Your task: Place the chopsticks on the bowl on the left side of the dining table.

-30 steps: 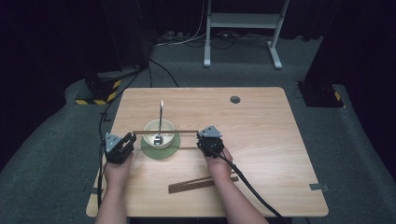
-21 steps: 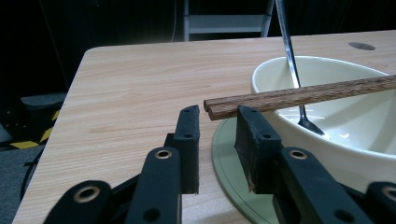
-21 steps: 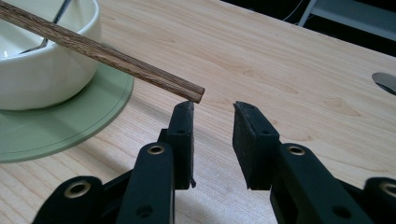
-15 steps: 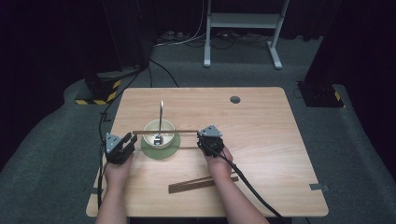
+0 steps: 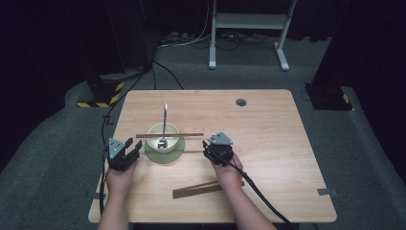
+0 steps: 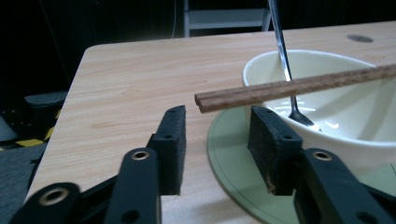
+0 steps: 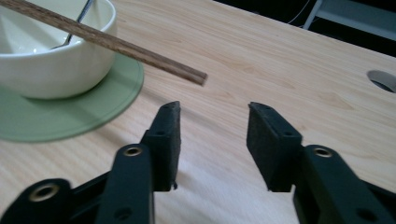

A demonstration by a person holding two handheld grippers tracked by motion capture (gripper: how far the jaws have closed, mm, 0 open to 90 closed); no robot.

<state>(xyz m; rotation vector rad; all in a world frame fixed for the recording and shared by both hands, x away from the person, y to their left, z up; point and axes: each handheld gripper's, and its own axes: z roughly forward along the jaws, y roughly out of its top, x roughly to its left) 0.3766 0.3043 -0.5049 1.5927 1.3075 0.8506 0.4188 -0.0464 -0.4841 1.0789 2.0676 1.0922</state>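
1. One cream bowl point(image 5: 163, 138) sits on one green saucer point(image 5: 165, 154) at about 9 o'clock from the centre of the wooden table point(image 5: 268, 143), seen from the high view
2. One metal spoon point(image 5: 164, 120) stands in the bowl, its handle leaning toward 12 o'clock
3. One pair of chopsticks point(image 5: 170, 135) lies across the bowl's rim, running from 9 to 3 o'clock; the left gripper view shows them as two sticks point(image 6: 289, 87) side by side, ends flush, overhanging the rim
4. More brown chopsticks point(image 5: 201, 189) lie bunched at 6 o'clock of the saucer, beside the right hand point(image 5: 229, 173); their number cannot be told
5. The left gripper point(image 5: 132, 148) rests at 9 o'clock of the saucer, jaws wide and holding nothing; in its own view the stick ends hang just above and beyond the gap between its pads point(image 6: 173, 140)
6. The right gripper point(image 5: 209, 148) sits at 3 o'clock of the saucer, jaws wide and empty; in its own view the other stick end point(image 7: 187, 72) hangs beyond the left pad, apart from it
7. The high view alone takes in the round hole point(image 5: 241, 102) in the table at 1 o'clock and the white stand point(image 5: 249, 28) on the floor beyond; the right gripper view catches the hole's edge point(image 7: 384, 79)
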